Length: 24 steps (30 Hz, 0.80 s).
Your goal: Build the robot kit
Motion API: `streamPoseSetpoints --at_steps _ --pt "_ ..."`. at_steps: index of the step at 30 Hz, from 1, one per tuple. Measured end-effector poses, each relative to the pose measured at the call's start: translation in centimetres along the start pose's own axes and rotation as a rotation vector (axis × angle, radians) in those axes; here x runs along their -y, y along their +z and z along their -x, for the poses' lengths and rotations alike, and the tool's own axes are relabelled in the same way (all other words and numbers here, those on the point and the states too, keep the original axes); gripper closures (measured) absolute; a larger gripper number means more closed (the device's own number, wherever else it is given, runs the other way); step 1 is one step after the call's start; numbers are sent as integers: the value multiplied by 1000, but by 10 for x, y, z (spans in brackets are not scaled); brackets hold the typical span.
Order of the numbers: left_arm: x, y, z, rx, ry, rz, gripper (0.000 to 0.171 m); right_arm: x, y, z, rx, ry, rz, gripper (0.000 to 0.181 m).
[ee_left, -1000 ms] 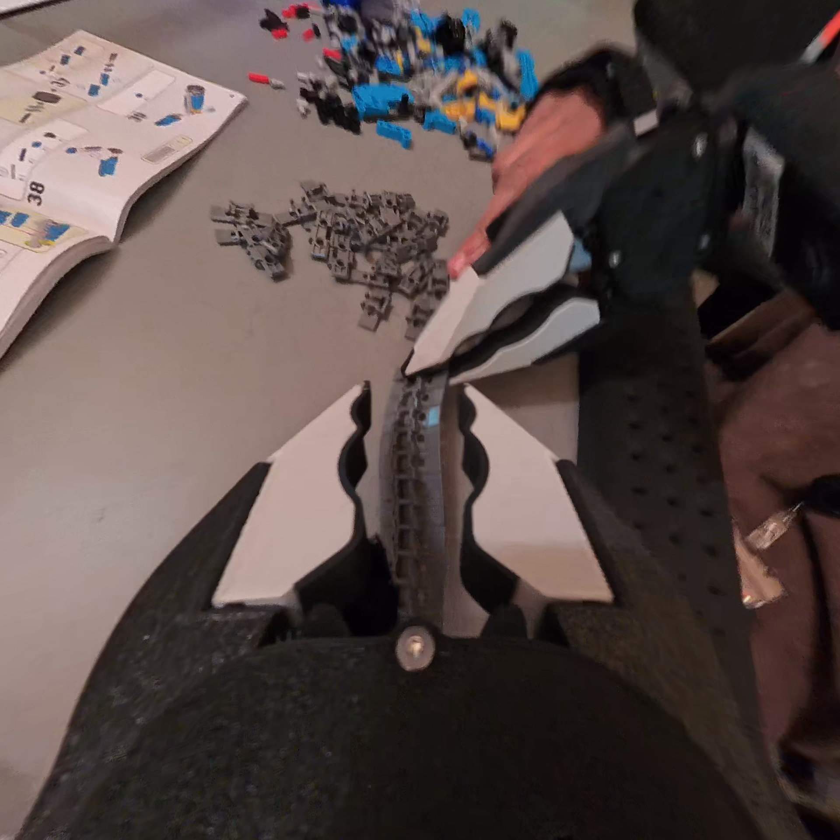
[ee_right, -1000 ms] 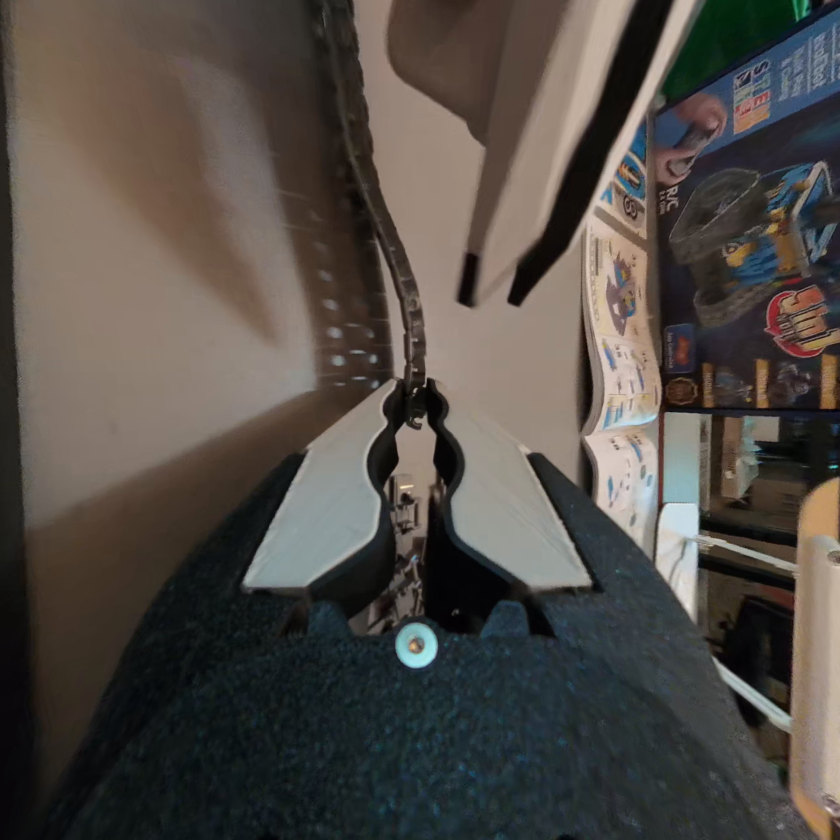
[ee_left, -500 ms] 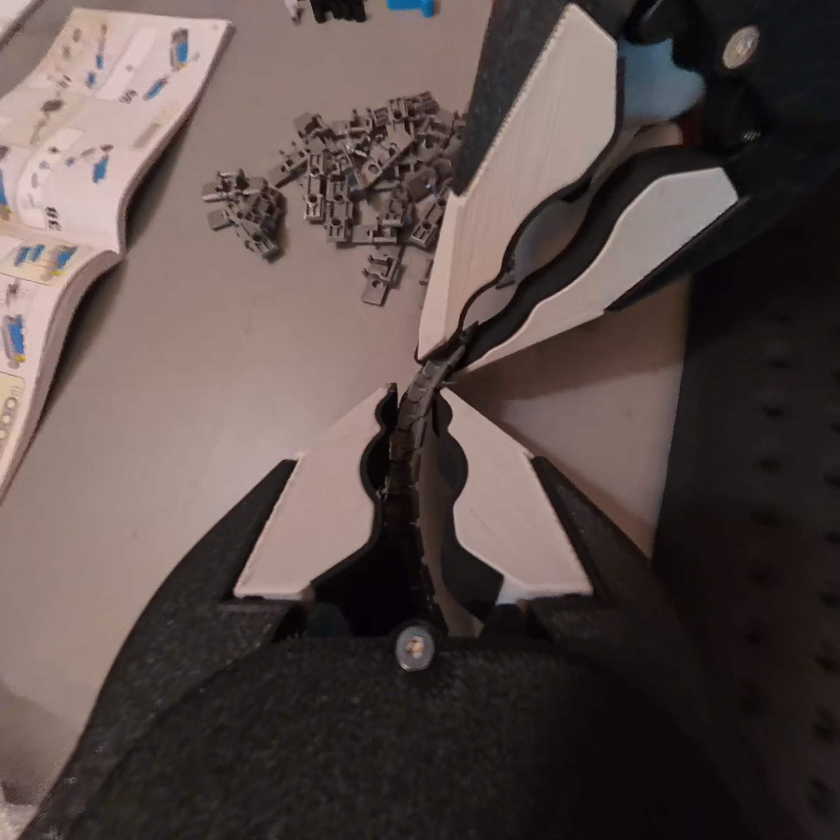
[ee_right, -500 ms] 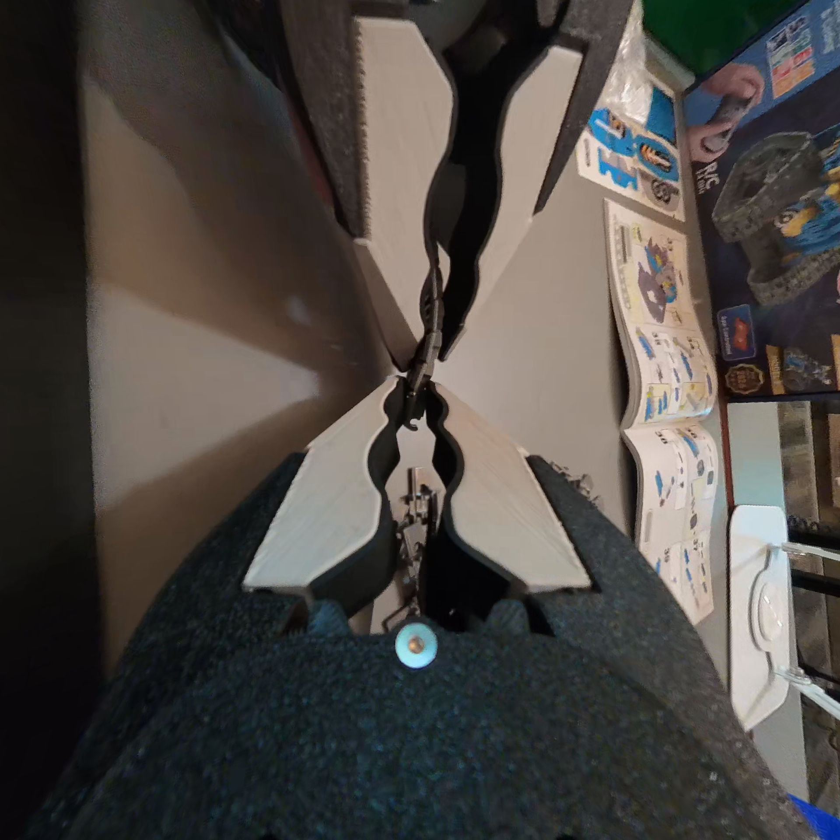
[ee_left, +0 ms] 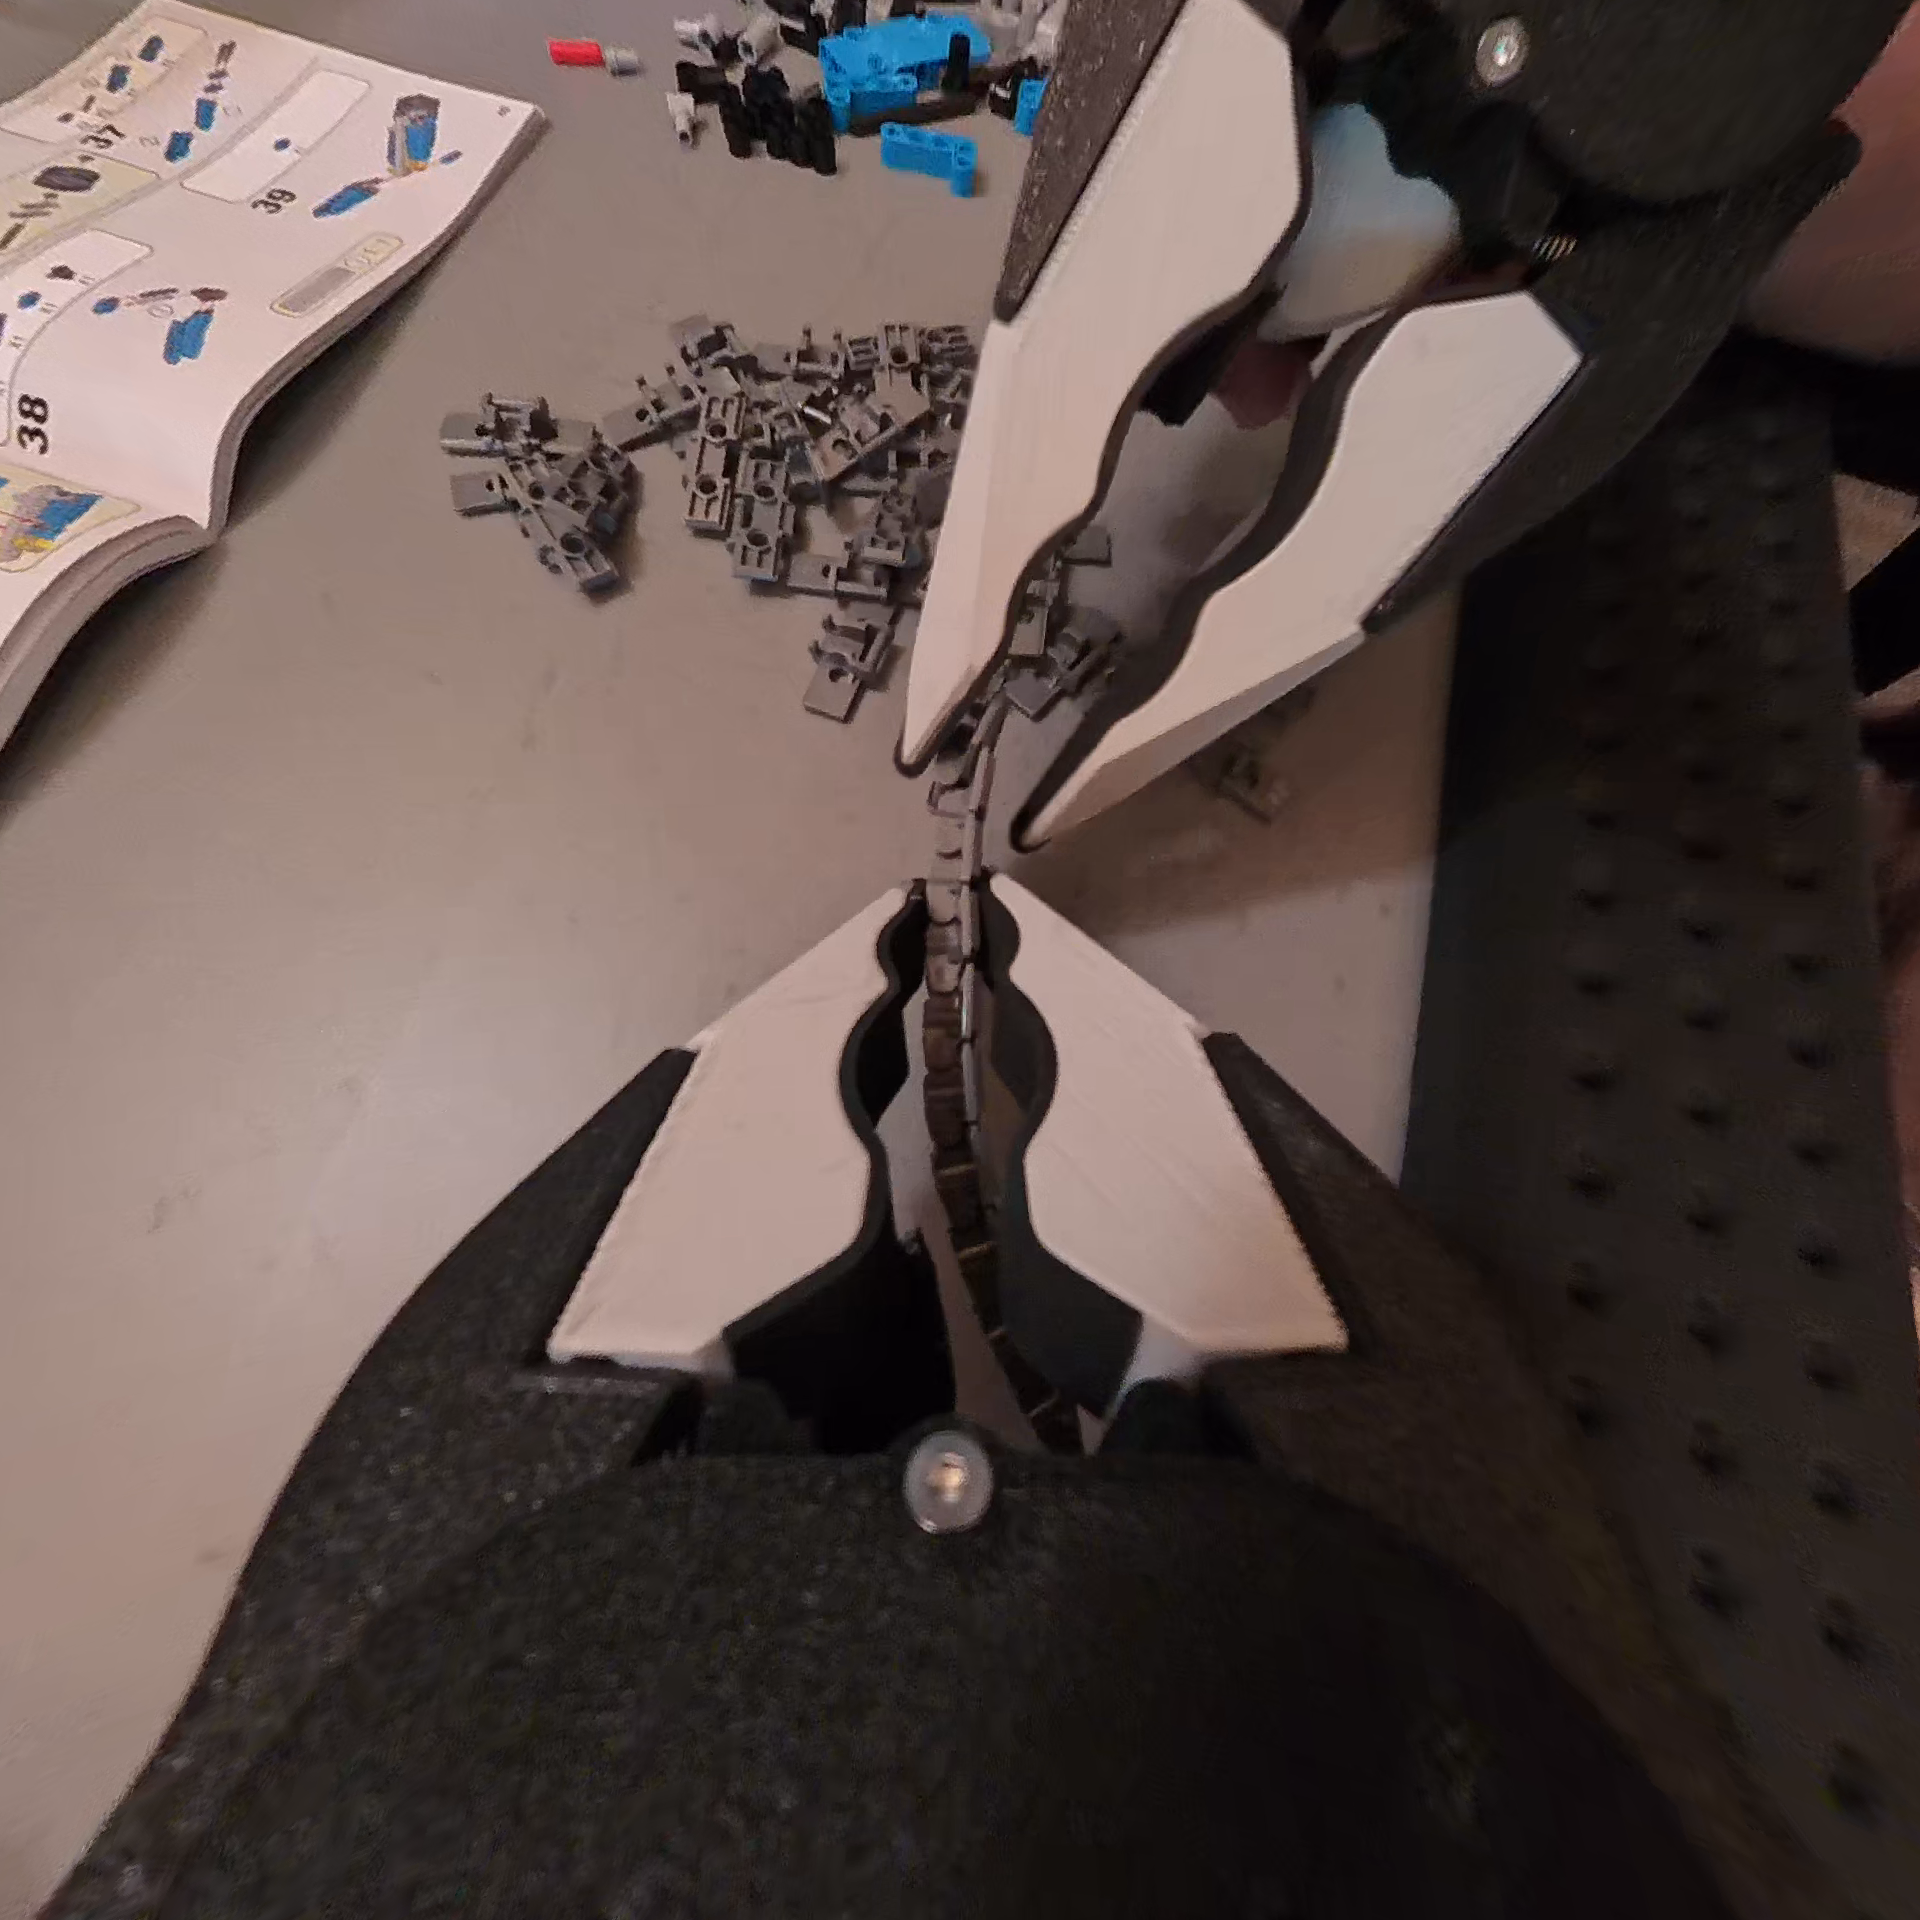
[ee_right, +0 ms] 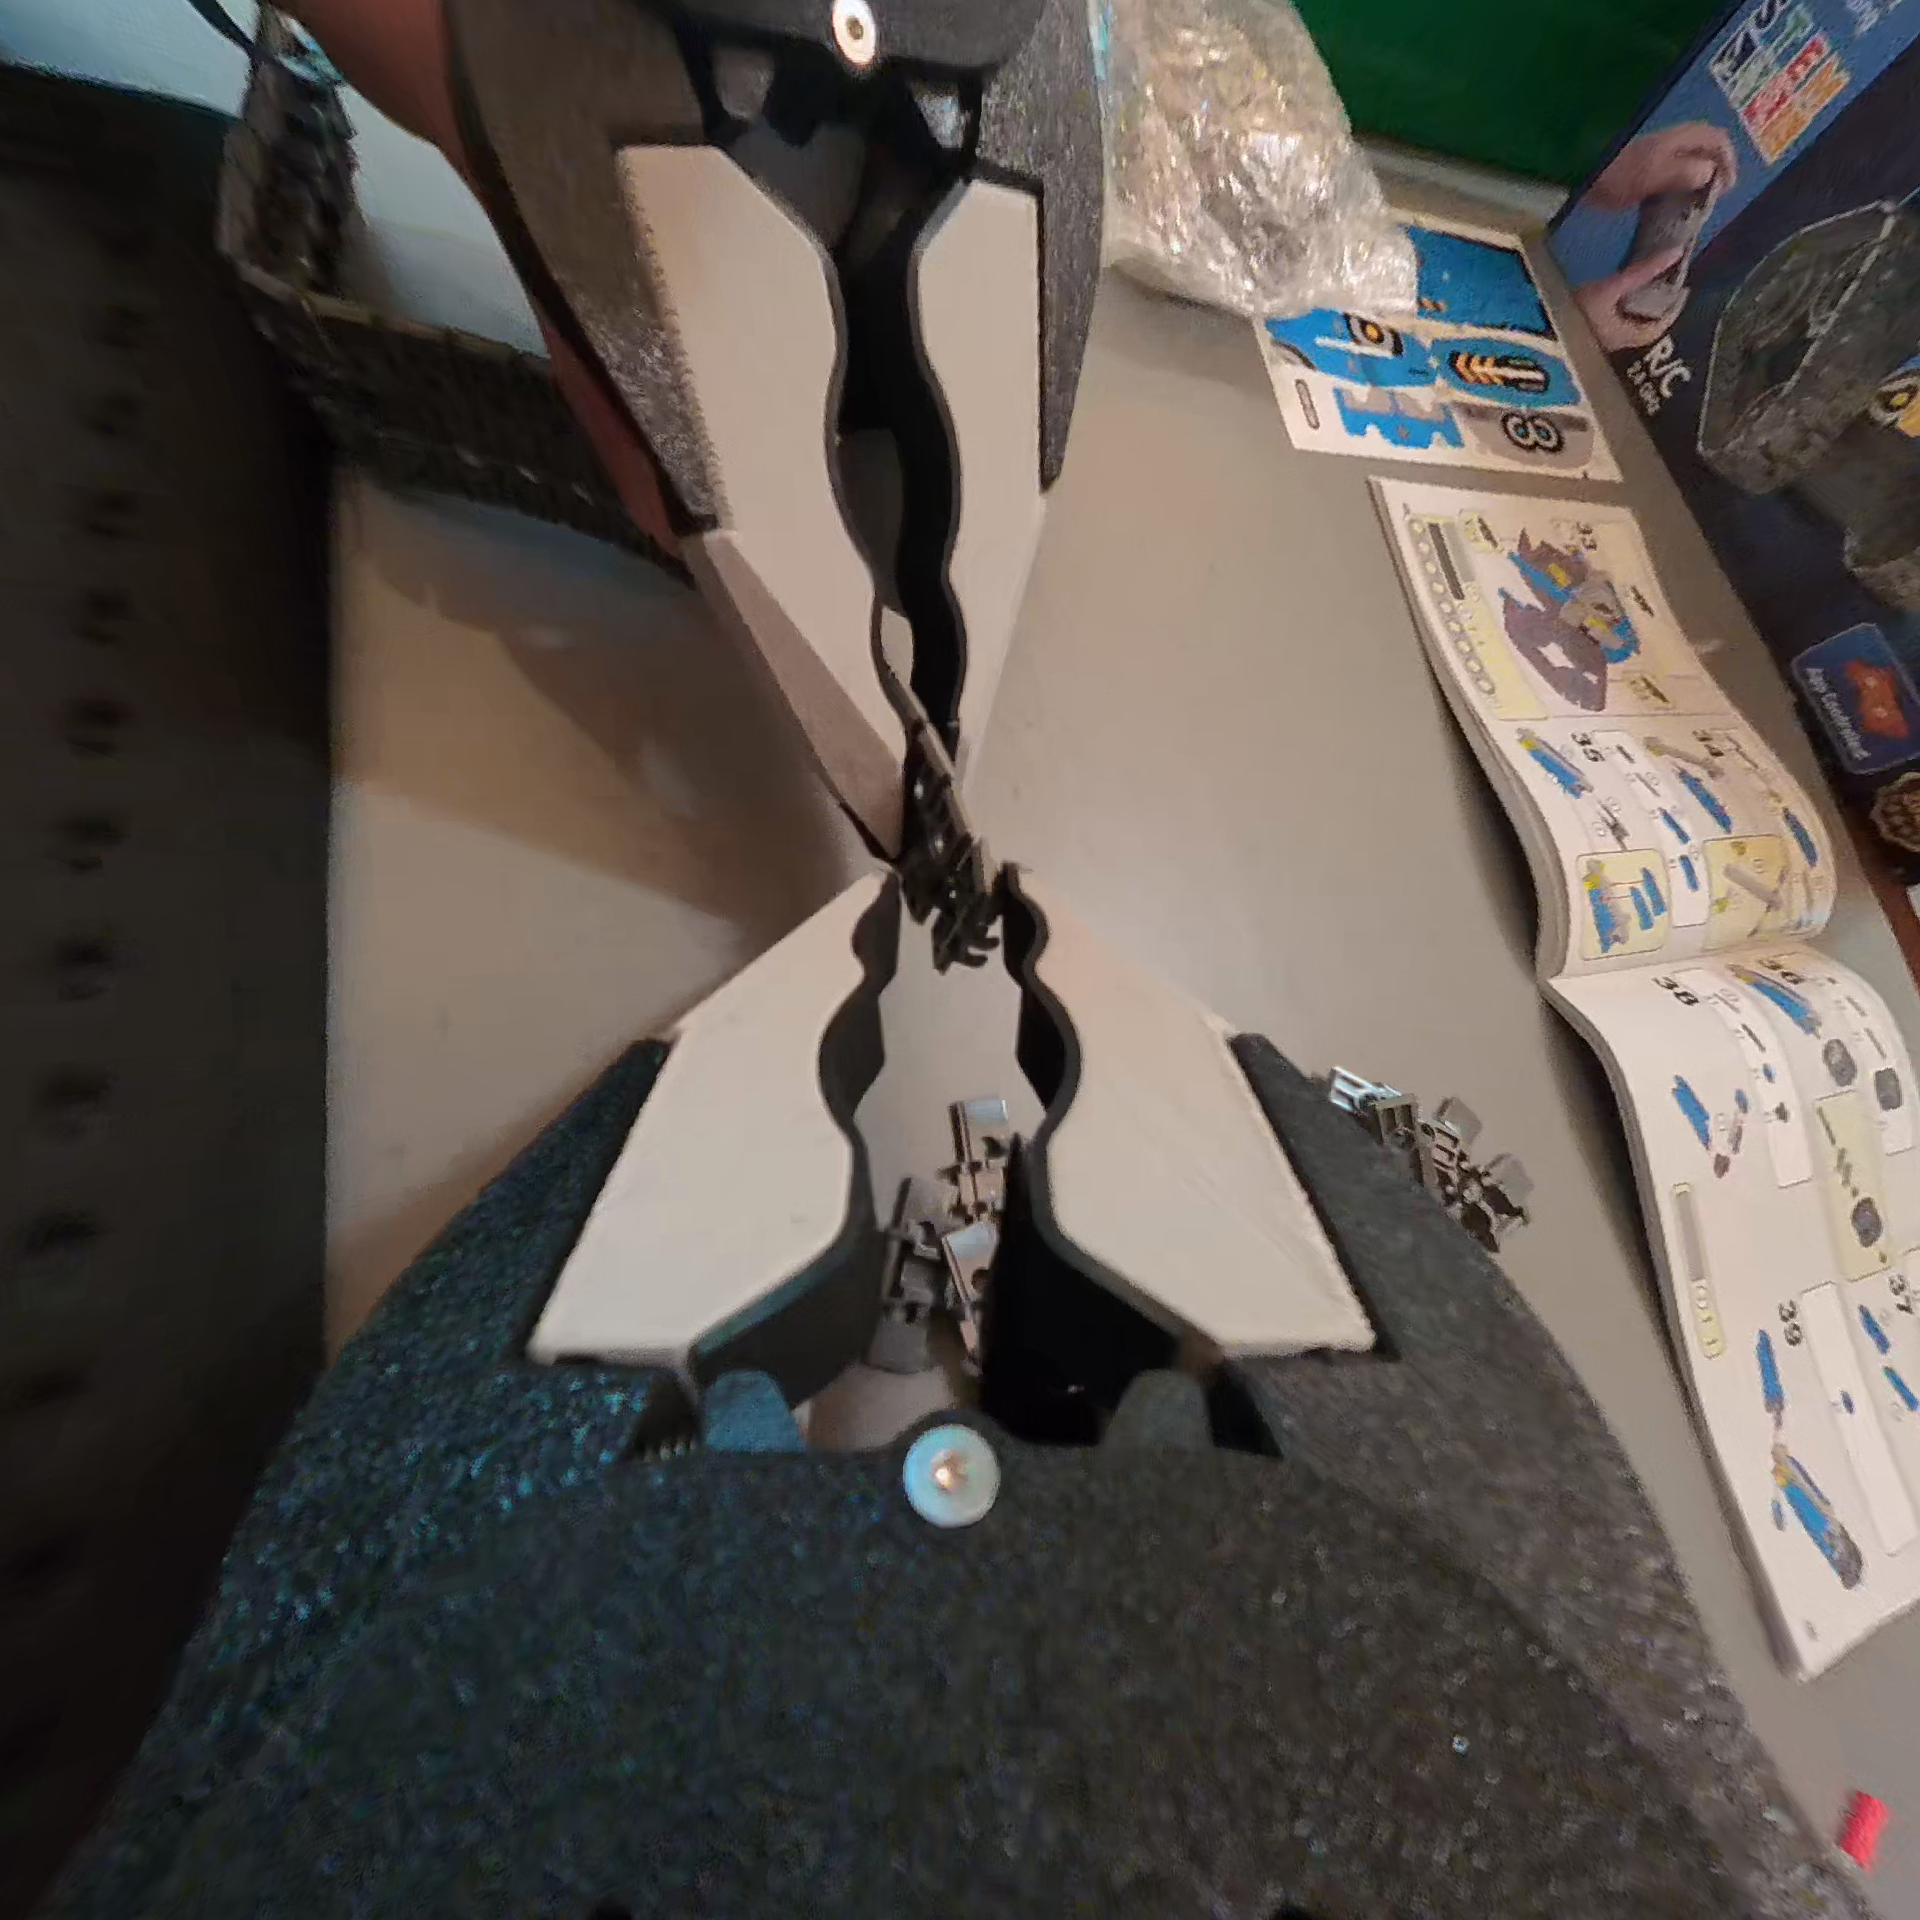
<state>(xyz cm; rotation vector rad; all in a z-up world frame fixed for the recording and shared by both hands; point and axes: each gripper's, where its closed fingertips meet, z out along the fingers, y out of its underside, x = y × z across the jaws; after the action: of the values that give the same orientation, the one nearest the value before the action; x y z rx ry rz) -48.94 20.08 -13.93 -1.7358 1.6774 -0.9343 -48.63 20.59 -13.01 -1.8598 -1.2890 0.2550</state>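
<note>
Left gripper [ee_left: 948,896] clamps the grey track chain [ee_left: 951,1039] mid-frame, right gripper [ee_left: 961,790] parted around its upper end.

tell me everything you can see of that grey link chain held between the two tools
The grey link chain is a narrow strip of small, hinged, plastic-looking links, dark grey, seen edge-on. It curves gently, running back between the left tool fingers, whose tips pinch it. Its far end enters the right tool, whose tips look parted around it. It hangs above the grey table, near a pile of loose links.
</note>
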Motion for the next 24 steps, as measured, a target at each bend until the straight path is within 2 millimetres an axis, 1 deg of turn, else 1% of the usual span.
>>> streamPoseSetpoints --at_steps 4,8,14,18,21,24 --pt "2 -3 -1 -17 -18 -25 163 5 -2 3 46 25 -53 158" --pt "3 -5 -6 -51 -29 -31 163 8 -4 1 73 67 -93 168" --pt "8 -6 -7 -77 -77 -66 164 12 -8 -1 106 172 -103 171" --pt "15 -10 -9 -109 -116 -114 163 18 -15 0 200 279 -164 172" --pt "14 -8 -10 -121 -145 -103 162 16 -15 3 243 310 -170 173" --pt "14 -9 -11 -146 -189 -103 163 17 -16 4 300 380 -203 174"
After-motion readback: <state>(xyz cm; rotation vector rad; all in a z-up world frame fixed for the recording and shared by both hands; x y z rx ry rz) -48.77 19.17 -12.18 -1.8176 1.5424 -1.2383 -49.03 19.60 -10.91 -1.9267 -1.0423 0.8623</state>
